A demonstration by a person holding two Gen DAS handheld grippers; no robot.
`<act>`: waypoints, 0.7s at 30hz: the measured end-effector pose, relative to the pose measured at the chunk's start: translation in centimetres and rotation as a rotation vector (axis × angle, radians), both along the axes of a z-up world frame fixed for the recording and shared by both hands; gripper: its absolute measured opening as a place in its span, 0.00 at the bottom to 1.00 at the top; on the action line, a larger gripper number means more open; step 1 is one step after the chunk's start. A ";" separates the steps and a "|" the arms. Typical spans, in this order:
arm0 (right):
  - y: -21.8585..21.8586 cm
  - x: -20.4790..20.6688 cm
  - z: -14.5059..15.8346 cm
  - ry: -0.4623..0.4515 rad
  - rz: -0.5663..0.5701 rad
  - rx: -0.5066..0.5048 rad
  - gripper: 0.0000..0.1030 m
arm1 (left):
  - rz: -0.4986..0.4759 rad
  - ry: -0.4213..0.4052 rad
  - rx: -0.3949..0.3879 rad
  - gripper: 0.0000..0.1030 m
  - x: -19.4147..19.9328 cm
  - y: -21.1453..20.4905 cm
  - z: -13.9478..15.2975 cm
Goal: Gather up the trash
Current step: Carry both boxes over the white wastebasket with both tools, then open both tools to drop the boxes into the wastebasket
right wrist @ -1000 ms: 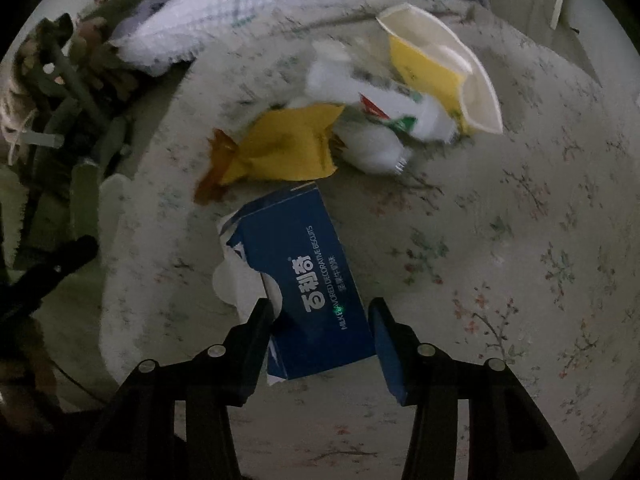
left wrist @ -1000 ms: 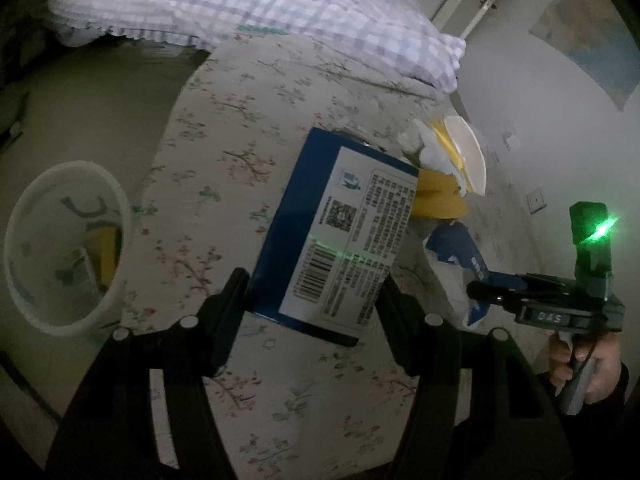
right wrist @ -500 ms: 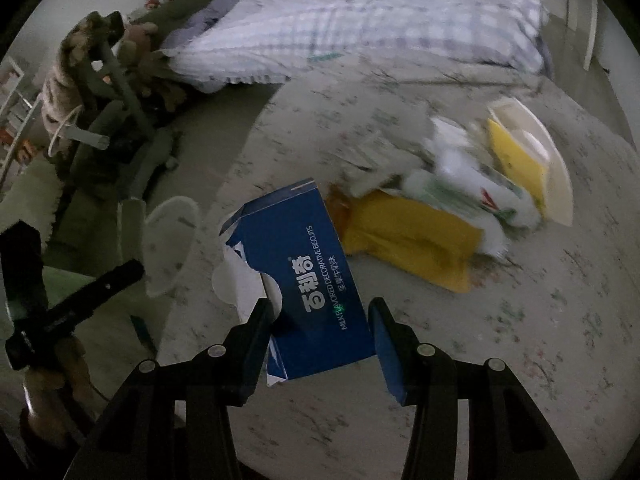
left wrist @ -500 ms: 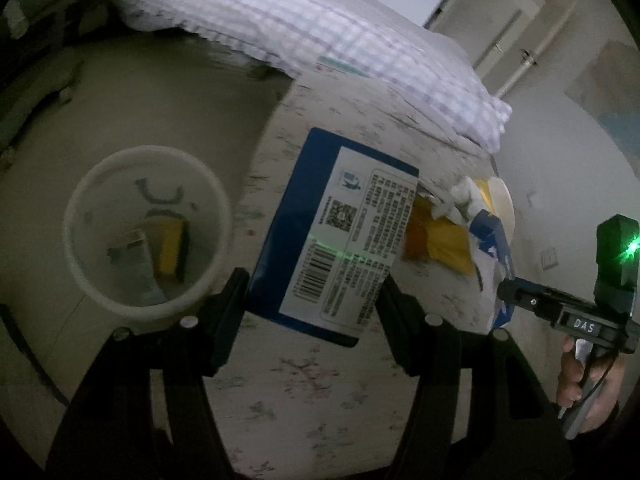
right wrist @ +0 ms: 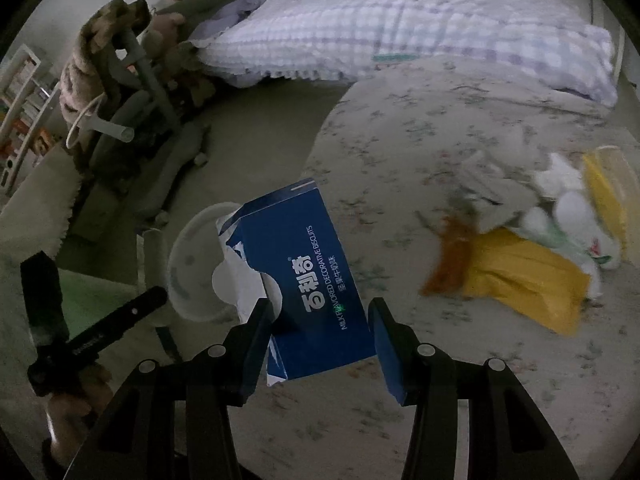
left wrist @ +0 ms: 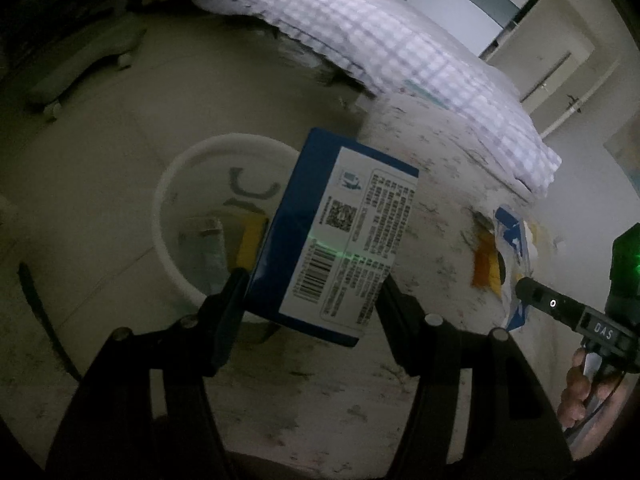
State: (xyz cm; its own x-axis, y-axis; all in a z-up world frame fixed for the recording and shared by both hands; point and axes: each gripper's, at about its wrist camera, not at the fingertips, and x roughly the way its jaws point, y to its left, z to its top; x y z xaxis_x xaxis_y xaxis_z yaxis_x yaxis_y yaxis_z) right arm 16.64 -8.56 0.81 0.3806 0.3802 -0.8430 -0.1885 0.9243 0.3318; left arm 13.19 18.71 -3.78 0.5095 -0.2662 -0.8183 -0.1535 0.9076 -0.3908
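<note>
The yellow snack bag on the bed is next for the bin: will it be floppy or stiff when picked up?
The yellow snack bag lies flat and crumpled on the floral bedspread, so it is probably light and floppy. Its twisted end suggests thin film, likely to slip or crinkle.

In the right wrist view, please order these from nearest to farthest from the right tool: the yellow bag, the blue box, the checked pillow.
1. Blue box: held between the fingers of the right tool.
2. Yellow bag: on the bed, to the right.
3. Checked pillow: at the top, far end of the bed.
</note>
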 end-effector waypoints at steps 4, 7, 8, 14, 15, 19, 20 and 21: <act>2.4 0.6 -0.7 0.007 0.018 0.002 0.49 | 0.012 -0.018 -0.015 0.62 0.4 1.1 -0.4; 4.0 1.4 -1.3 0.010 0.028 0.004 0.49 | 0.026 -0.015 -0.001 0.70 0.8 1.5 -0.8; 4.5 1.6 -1.5 0.015 0.029 0.005 0.49 | 0.045 -0.007 0.014 0.79 0.9 1.7 -0.8; 6.3 2.7 -2.8 0.033 0.037 0.003 0.49 | 0.106 0.016 0.140 0.91 0.2 2.9 -0.4; 6.6 2.8 -3.0 0.034 0.039 0.002 0.49 | 0.114 0.020 0.156 0.91 0.0 3.1 -0.5; 8.1 3.6 -3.9 0.047 0.050 0.002 0.49 | 0.131 0.038 0.199 0.94 -0.7 4.0 -0.7; 8.5 3.8 -4.2 0.050 0.052 0.002 0.49 | 0.135 0.040 0.207 0.95 -0.9 4.2 -0.6; 9.0 4.0 -4.5 0.051 0.055 0.001 0.49 | 0.138 0.041 0.216 0.96 -1.1 4.4 -0.7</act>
State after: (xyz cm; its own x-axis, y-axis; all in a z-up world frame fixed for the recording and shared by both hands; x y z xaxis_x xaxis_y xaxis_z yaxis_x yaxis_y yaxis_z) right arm 20.64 0.45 -3.66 0.3157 0.4003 -0.8603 -0.2216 0.9127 0.3433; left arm 12.05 23.07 -4.43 0.4944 -0.0134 -0.8692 -0.2933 0.9387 -0.1813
